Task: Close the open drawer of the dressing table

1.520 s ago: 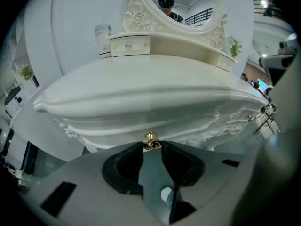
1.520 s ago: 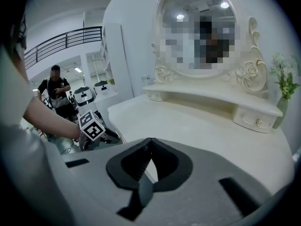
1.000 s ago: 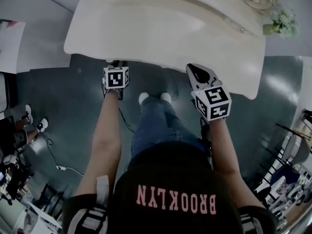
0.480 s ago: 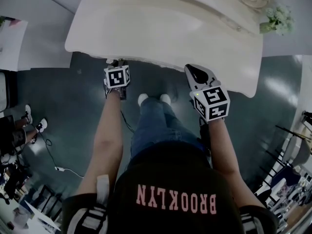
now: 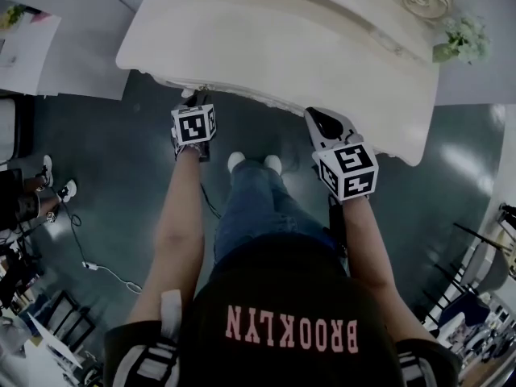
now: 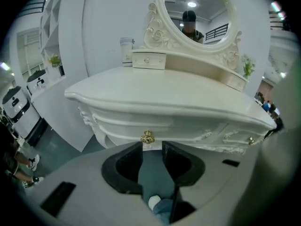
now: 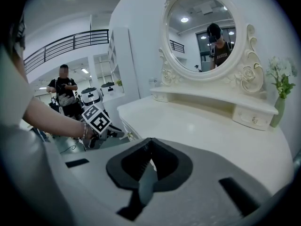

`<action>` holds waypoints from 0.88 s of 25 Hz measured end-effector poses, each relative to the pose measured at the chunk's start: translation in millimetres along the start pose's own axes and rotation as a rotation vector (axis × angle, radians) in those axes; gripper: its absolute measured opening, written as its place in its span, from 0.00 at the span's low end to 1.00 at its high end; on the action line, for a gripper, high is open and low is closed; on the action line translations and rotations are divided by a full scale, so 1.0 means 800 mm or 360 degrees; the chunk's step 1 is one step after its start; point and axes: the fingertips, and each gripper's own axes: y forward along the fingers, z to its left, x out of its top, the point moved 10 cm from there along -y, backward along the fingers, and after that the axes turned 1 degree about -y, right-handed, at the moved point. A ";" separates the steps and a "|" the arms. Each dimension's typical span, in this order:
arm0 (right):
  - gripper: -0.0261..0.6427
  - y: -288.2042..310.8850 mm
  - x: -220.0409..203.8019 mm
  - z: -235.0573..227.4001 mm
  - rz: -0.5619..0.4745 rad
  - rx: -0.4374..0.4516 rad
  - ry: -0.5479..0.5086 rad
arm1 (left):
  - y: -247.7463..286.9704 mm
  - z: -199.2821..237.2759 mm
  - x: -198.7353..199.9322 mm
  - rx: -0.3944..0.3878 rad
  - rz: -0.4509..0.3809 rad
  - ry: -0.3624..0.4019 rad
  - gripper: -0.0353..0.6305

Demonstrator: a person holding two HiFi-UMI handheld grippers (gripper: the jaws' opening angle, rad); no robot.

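The white dressing table (image 5: 274, 39) fills the top of the head view. In the left gripper view its front drawer (image 6: 136, 126) carries a gold knob (image 6: 147, 137). I cannot tell whether the drawer front sticks out from the carved apron. My left gripper (image 6: 151, 145) is open and points at that knob, which sits just beyond the fingertips with nothing between them. From above, the left gripper (image 5: 190, 99) is at the table's front edge. My right gripper (image 7: 150, 142) hovers over the tabletop's front right part, tips together and holding nothing. It also shows in the head view (image 5: 322, 119).
An oval mirror (image 6: 195, 15) with small drawers (image 6: 148, 60) stands at the table's back. A vase of flowers (image 5: 459, 39) is at the back right corner. My legs and shoes (image 5: 254, 162) are below the table edge. A cable (image 5: 89, 252) lies on the floor, and a person (image 7: 65, 91) stands at the left.
My left gripper has risen a little, closer to the table's front edge. The right gripper has shifted slightly sideways. Both keep their jaw state.
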 end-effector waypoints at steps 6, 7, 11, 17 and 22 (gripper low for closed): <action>0.03 -0.007 0.003 -0.003 -0.0073 0.0035 0.0024 | -0.034 -0.008 -0.011 0.0038 -0.0106 -0.0022 0.08; 0.03 -0.007 0.004 -0.003 -0.0088 0.0044 0.0030 | -0.039 -0.009 -0.011 0.0040 -0.0126 -0.0026 0.07; 0.03 -0.003 0.013 0.000 -0.0127 0.0056 0.0046 | -0.064 -0.013 -0.009 0.0047 -0.0218 -0.0034 0.06; 0.03 0.003 0.034 0.017 -0.0187 0.0097 0.0049 | -0.106 -0.007 0.000 0.0082 -0.0366 -0.0009 0.06; 0.03 0.003 0.064 0.025 -0.0303 0.0072 0.0096 | -0.134 0.006 0.011 0.0096 -0.0484 -0.0004 0.06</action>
